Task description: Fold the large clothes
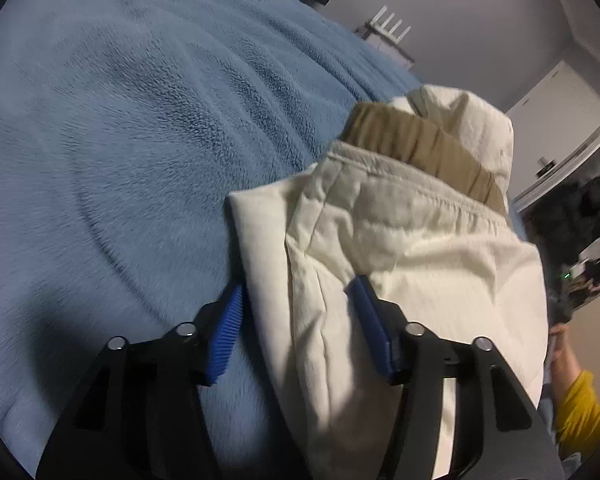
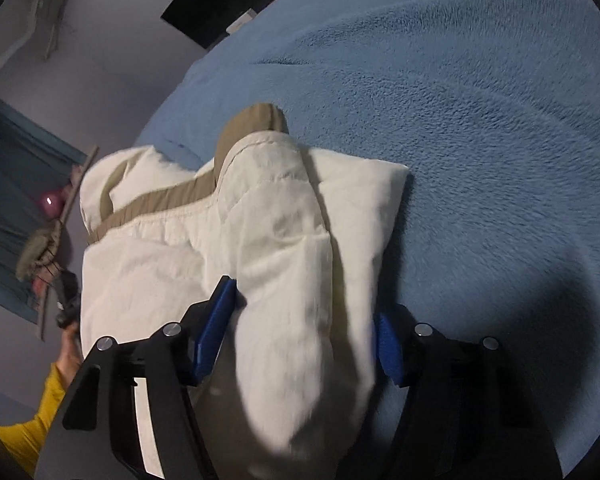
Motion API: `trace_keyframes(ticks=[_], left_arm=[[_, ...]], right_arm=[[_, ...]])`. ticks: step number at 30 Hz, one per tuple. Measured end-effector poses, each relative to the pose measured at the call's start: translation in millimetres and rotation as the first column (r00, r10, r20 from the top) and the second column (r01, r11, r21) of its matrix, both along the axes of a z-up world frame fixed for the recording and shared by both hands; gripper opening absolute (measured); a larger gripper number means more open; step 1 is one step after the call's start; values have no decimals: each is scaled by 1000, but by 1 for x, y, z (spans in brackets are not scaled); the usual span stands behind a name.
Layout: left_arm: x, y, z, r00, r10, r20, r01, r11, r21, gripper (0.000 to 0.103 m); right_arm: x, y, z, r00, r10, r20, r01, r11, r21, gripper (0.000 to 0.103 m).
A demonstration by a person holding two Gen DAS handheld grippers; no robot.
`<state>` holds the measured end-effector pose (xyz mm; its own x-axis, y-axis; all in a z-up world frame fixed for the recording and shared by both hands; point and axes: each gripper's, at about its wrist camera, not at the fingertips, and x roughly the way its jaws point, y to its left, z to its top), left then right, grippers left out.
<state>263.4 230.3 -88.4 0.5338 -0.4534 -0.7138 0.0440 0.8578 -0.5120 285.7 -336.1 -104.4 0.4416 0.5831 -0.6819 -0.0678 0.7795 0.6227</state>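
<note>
A cream-white garment (image 1: 400,264) with a tan band (image 1: 432,152) along its edge lay at centre right of the left wrist frame on a plain light-blue fleece blanket (image 1: 120,160). Black grippers carried ribbed royal-blue pads (image 1: 225,340). A mustard-yellow sleeve (image 2: 32,432) showed at lower left of the right wrist frame, against pale grey walls (image 2: 112,40).

garment (image 1: 400,240) on blanket (image 1: 140,140), between claws

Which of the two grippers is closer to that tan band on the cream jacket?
Too close to call: the left gripper and the right gripper both straddle folds of the cream jacket, each similarly short of the tan band.
</note>
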Motion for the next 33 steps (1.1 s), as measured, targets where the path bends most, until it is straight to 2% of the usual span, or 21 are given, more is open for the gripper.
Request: trace_keyframes(ticks=[3,5,6,7,10,13,16,19,23,25,28,31,33], left_arm=[[9,5,-10,1000,24,9,-24,999,-42,61],[9,3,-9,1000,19,24,-19,999,-30,48],[6,-1,-2,999,-1,46,2,999,-33,32],[3,-3,4,998,-18,65,20,999,-29,21],[-9,-9,20,994,-30,101,28,1000,14,13],[-25,-10,38,986,-20,165,24,999,-22,12],[-39,-17,65,970,-35,240,48,998,-46,11],[-42,-37,86,956,-68,286,94,993,-78,11],[-27,-81,98,946,-130,296,152,987,-54,11],[-6,-110,93,946,-167,277,184,982,-36,11],[17,-129,73,958,-184,221,185,983,14,12],[40,-131,49,978,-144,149,133,988,78,13],[47,-127,32,985,-127,113,119,990,80,17]], right_arm=[[3,1,-7,1000,-16,13,16,999,40,60],[3,2,-7,999,-27,29,25,999,44,46],[2,4,-3,999,-21,50,19,999,41,34],[1,8,3,997,-15,71,13,1000,29,27],[-7,20,23,990,7,142,2,998,-65,15],[-21,26,46,974,1,228,31,990,-139,9],[-36,25,74,950,-1,311,53,986,-158,8],[-48,14,99,935,-8,355,67,986,-154,7],[-63,-24,124,924,-45,380,115,980,-163,8],[-69,-52,129,921,-70,384,148,973,-177,8],[-73,-88,119,928,-133,348,201,966,-165,8],[-60,-105,84,944,-192,268,239,958,-158,10],[-52,-115,59,948,-228,222,261,956,-131,13]])
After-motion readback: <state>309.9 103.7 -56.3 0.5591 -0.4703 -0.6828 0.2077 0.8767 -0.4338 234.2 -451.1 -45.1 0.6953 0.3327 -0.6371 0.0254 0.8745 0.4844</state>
